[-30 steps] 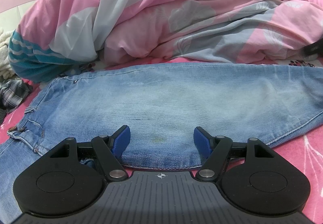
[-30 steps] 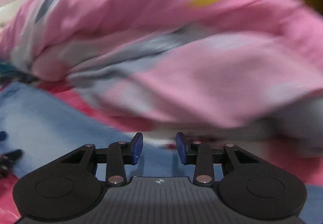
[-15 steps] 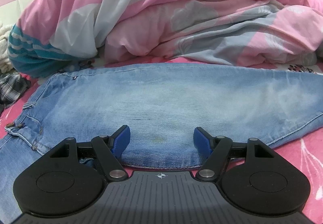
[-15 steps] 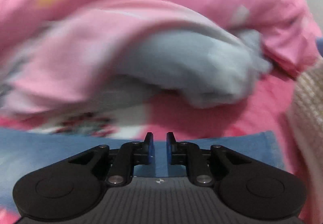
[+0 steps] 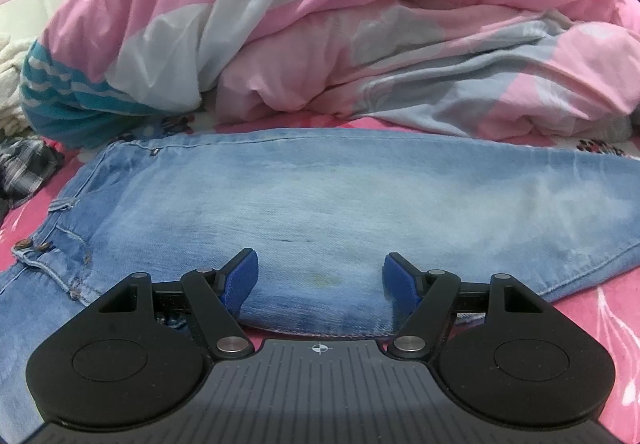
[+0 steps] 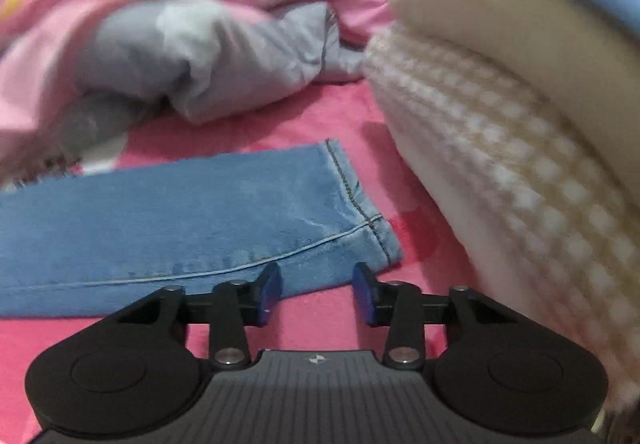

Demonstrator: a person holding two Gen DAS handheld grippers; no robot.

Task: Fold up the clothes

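Note:
A pair of light blue jeans lies flat across the pink bed sheet, waistband at the left, legs running right. My left gripper hovers open over the near edge of the thigh, nothing between its blue pads. In the right wrist view the leg hem of the jeans ends just beyond my right gripper. Its jaws are opening, with only pink sheet and the hem's near corner seen between them; nothing is gripped.
A bunched pink and grey duvet fills the far side behind the jeans. A plaid garment and a cream knit lie at the far left. A stack of folded clothes, cream knit lowest, stands right of the hem.
My right gripper swept right along the jeans leg to the hem; its jaws narrowed midway and have widened again. The left gripper stayed over the thigh, still open.

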